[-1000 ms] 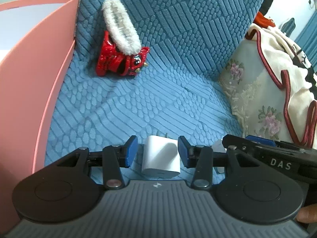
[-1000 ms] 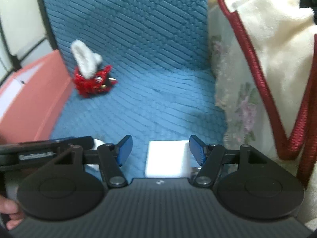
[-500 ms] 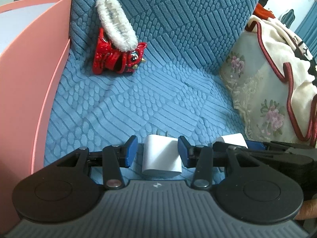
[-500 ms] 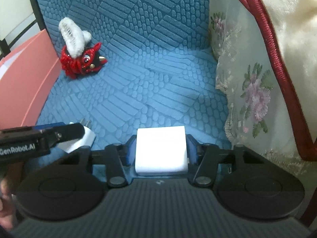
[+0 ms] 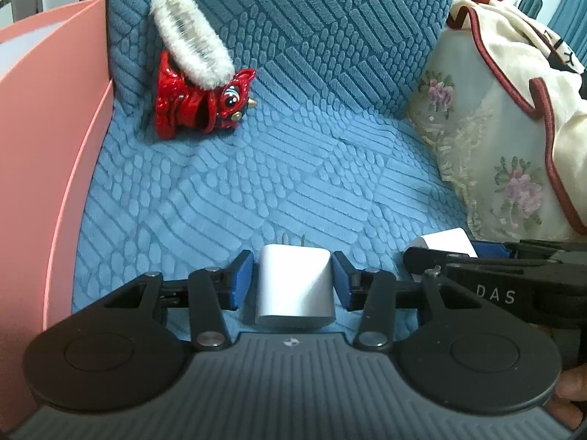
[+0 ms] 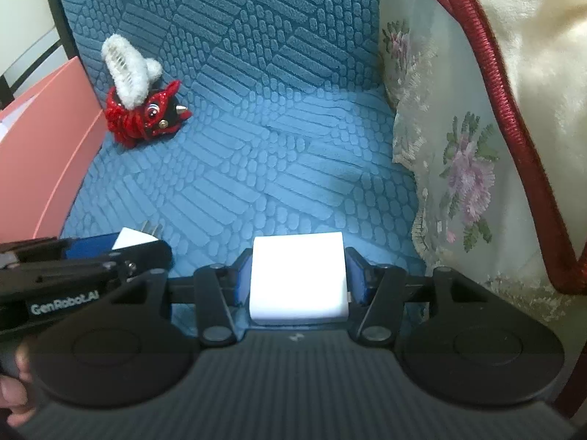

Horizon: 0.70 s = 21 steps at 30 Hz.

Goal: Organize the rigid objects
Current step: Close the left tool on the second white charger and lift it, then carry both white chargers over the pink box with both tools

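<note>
My left gripper (image 5: 292,281) is shut on a small white charger plug (image 5: 295,289) and holds it low over the blue sofa seat (image 5: 256,183). My right gripper (image 6: 298,278) is shut on a white square block (image 6: 298,278). That block also shows in the left wrist view (image 5: 445,241), behind the right gripper's finger. The charger, prongs forward, shows in the right wrist view (image 6: 134,236). A red lion figurine (image 5: 200,101) with a white furry crest lies at the back left of the seat; it also shows in the right wrist view (image 6: 141,113).
A pink box (image 5: 47,168) stands along the seat's left edge. A floral lace cushion (image 5: 488,168) and a cream blanket with red piping (image 6: 532,73) fill the right side. The blue backrest (image 5: 293,18) rises behind.
My right gripper has closed on the white block and lifted it. Both grippers have moved forward and up a little over the seat. The left still holds the charger.
</note>
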Each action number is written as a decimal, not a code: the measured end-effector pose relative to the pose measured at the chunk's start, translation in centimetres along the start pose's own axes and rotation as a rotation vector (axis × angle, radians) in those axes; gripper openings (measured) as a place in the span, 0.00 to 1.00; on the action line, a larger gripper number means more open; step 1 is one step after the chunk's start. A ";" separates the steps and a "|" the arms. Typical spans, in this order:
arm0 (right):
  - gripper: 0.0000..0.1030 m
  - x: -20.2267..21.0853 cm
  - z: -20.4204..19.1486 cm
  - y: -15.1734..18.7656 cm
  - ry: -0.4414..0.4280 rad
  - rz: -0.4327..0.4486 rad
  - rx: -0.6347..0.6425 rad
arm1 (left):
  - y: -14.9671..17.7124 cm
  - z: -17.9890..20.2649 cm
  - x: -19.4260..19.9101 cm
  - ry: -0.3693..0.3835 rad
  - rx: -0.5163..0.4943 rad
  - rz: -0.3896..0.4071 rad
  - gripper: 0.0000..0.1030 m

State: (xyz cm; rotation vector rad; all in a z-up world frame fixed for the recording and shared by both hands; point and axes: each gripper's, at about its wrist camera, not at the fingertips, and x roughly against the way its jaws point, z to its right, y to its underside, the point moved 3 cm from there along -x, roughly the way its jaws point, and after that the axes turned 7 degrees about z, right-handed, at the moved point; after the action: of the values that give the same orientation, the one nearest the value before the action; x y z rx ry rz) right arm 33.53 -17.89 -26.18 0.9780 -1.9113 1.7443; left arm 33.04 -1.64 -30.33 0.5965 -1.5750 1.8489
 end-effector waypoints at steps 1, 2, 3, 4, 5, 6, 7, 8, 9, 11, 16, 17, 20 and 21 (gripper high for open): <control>0.53 0.0 0.1 -0.1 -0.001 0.001 -0.006 | -0.1 0.0 0.0 -0.004 0.005 -0.002 0.48; 0.53 0.1 0.2 -0.1 -0.003 0.000 -0.014 | -0.1 -0.1 0.0 -0.006 0.012 -0.002 0.48; 0.53 0.2 0.3 -0.2 -0.006 0.000 -0.024 | -0.1 -0.2 0.1 -0.010 0.018 0.002 0.48; 0.53 0.4 0.5 -0.3 -0.009 0.005 -0.036 | -0.2 -0.3 0.2 -0.014 0.020 0.005 0.47; 0.53 0.7 0.7 -0.4 -0.011 0.014 -0.044 | -0.3 -0.4 0.5 -0.018 0.023 0.010 0.47; 0.53 1.1 0.8 -0.5 -0.011 0.025 -0.050 | -0.4 -0.4 0.9 -0.020 0.029 0.018 0.47; 0.53 1.6 0.9 -0.7 -0.010 0.037 -0.057 | -0.5 -0.5 1.3 -0.023 0.034 0.024 0.47; 0.53 2.0 1.0 -0.8 -0.009 0.047 -0.060 | -0.6 -0.5 1.6 -0.025 0.038 0.026 0.47; 0.53 2.4 1.0 -0.9 -0.008 0.053 -0.060 | -0.6 -0.5 2.0 -0.024 0.045 0.028 0.47; 0.53 3.4 1.0 -1.2 -0.010 0.068 -0.063 | -0.8 -0.4 2.7 -0.016 0.059 0.029 0.46; 0.53 6.7 0.4 -1.5 -0.030 0.110 -0.061 | -1.3 0.4 5.6 0.010 0.066 0.050 0.46; 0.53 7.3 0.3 -1.5 -0.032 0.117 -0.062 | -1.3 0.6 6.2 0.016 0.067 0.053 0.46; 0.53 9.6 -0.1 -1.4 -0.038 0.133 -0.071 | -1.6 1.3 8.2 0.027 0.070 0.065 0.46; 0.53 10.3 -0.3 -1.4 -0.042 0.139 -0.072 | -1.8 1.5 9.0 0.033 0.072 0.071 0.46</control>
State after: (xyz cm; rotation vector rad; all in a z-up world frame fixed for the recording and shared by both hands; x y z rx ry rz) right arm 27.38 -20.00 -18.13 0.8823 -2.0986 1.7282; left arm 27.89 -1.45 -22.53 0.5458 -1.5319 1.9649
